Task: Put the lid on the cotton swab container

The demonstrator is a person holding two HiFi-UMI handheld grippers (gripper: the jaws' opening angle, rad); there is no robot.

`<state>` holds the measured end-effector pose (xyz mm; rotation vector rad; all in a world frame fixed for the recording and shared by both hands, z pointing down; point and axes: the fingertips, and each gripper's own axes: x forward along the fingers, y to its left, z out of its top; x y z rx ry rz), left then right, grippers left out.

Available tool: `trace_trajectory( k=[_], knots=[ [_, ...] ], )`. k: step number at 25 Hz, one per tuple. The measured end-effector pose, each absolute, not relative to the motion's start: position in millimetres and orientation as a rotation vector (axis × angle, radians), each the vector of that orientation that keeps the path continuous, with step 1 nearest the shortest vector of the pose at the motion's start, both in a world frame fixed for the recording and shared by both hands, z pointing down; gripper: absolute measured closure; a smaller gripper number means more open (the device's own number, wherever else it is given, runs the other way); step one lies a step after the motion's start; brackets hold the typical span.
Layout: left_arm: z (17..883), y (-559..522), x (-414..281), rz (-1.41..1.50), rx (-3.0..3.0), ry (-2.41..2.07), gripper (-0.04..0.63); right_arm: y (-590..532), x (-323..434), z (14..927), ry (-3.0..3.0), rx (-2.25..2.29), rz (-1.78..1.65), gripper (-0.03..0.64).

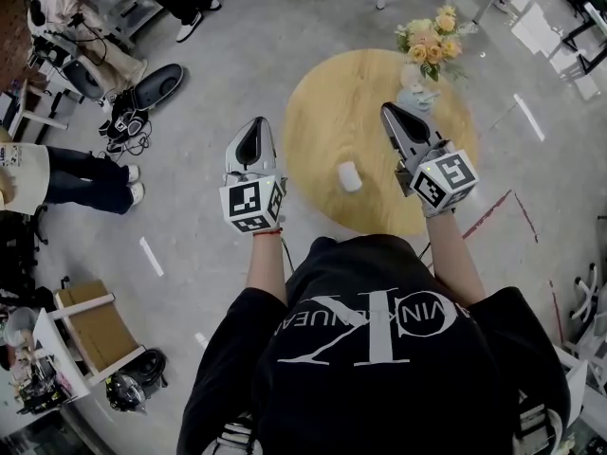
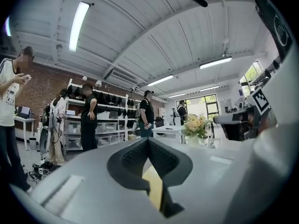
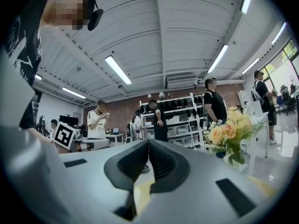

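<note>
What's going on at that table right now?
A person stands at the round wooden table, holding a gripper in each hand. The left gripper and right gripper are both held level near it, jaws shut and empty. A small white container sits on the table between them, untouched. Flowers stand at the far edge.

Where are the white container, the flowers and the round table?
white container (image 1: pixel 349 176): head view, middle of its body.
flowers (image 1: pixel 432 45): head view, orange blooms.
round table (image 1: pixel 318 112): head view, bare wooden top.

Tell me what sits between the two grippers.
In the head view, a small white container stands on the round wooden table between the left gripper and the right gripper; otherwise only bare tabletop lies there.
</note>
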<state>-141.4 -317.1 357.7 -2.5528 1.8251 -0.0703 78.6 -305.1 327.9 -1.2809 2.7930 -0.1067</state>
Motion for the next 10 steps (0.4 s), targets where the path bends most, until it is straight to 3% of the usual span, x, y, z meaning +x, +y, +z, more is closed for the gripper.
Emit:
trace_trajectory(
  k=[10],
  knots=[
    [358.6,-308.7,-157.4,-0.057,-2.491,1.887,0.584,-301.9,75.2,330.5,2.779,-1.305,-0.097,0.600]
  ],
)
